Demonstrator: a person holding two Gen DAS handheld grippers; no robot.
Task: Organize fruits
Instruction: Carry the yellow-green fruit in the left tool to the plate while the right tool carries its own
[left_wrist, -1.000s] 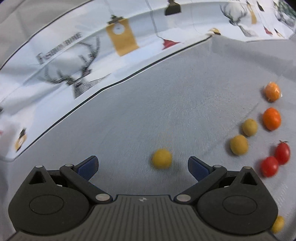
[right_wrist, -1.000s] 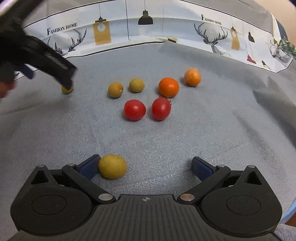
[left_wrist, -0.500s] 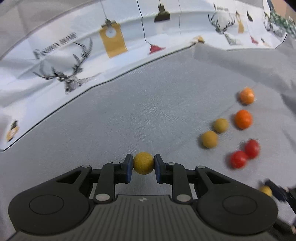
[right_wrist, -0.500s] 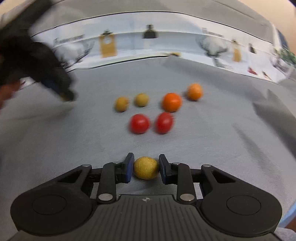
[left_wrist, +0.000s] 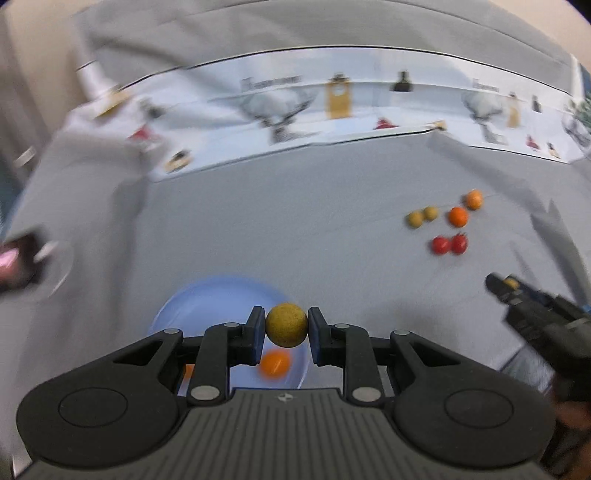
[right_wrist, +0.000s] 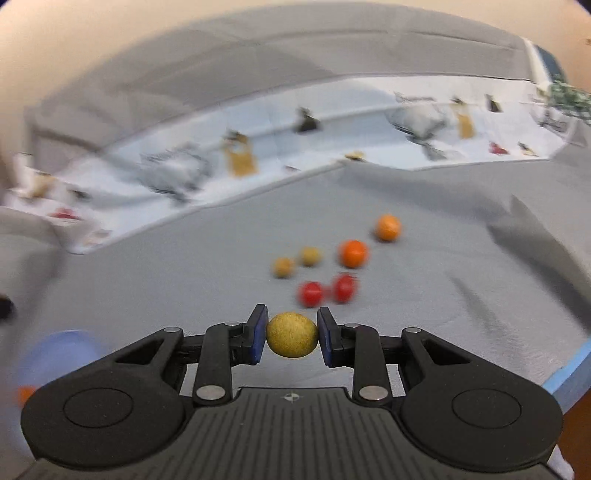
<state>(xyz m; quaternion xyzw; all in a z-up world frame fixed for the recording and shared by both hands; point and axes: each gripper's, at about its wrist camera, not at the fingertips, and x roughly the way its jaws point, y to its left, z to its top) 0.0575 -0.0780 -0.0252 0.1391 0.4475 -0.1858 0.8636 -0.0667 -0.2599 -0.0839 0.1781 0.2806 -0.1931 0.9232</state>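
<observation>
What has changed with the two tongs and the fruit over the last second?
Both tongs went from open to shut: the left tongs took one yellow fruit, the right tongs another yellow fruit, and both lifted. The left now hangs over a blue plate that holds an orange fruit. The six other fruits on the grey cloth kept their places.
</observation>
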